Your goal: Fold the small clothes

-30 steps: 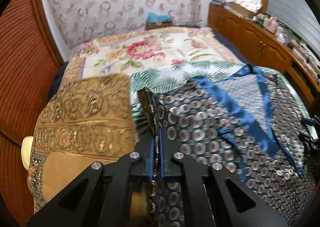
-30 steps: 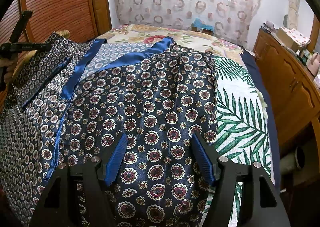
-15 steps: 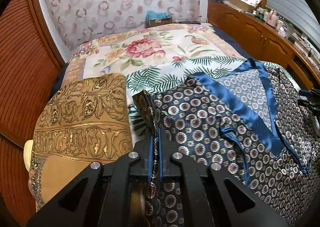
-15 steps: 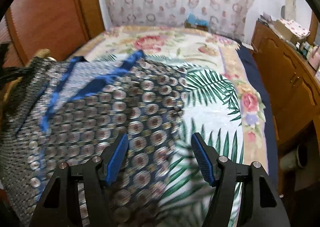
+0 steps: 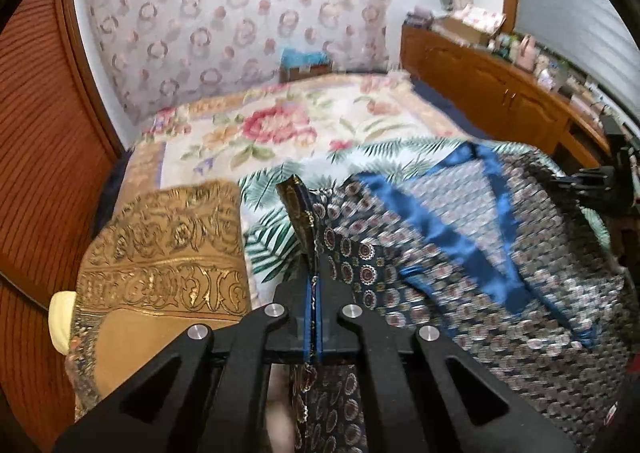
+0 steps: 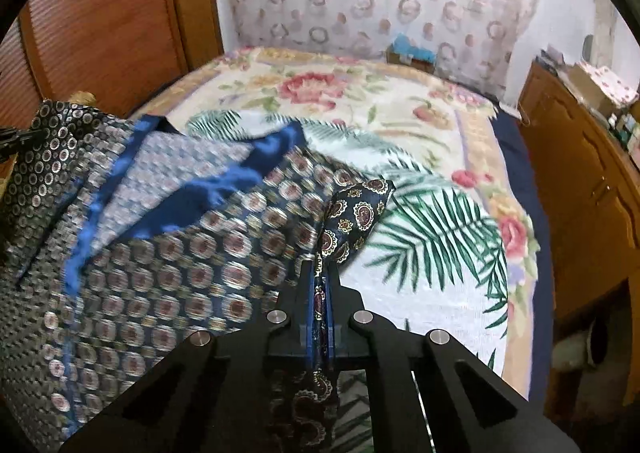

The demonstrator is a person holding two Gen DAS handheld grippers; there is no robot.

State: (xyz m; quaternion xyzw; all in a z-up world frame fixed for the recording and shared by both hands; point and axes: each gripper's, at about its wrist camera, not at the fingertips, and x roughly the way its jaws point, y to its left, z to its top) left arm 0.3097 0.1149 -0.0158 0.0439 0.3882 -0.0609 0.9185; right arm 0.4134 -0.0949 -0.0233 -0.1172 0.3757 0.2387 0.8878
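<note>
A navy garment (image 5: 460, 253) with a medallion print and bright blue satin trim lies spread over the bed. My left gripper (image 5: 313, 285) is shut on its left edge, and a corner of the cloth sticks up past the pads. In the right wrist view the same garment (image 6: 160, 253) fills the left half, and my right gripper (image 6: 320, 285) is shut on its right edge, a pointed fold of cloth standing up just beyond the fingertips. The other gripper (image 5: 588, 189) shows at the right edge of the left wrist view.
The bed carries a floral and palm-leaf bedspread (image 6: 420, 157). A gold-patterned cushion (image 5: 168, 253) lies left of the garment. A wooden cabinet (image 6: 580, 189) with clutter on top runs along the right, a wooden wardrobe (image 6: 100, 13) stands at the left, and a curtain hangs behind.
My right gripper slid right to the garment's edge and closed on it, where before it stood open over the cloth. The left gripper kept its hold and lifted slightly.
</note>
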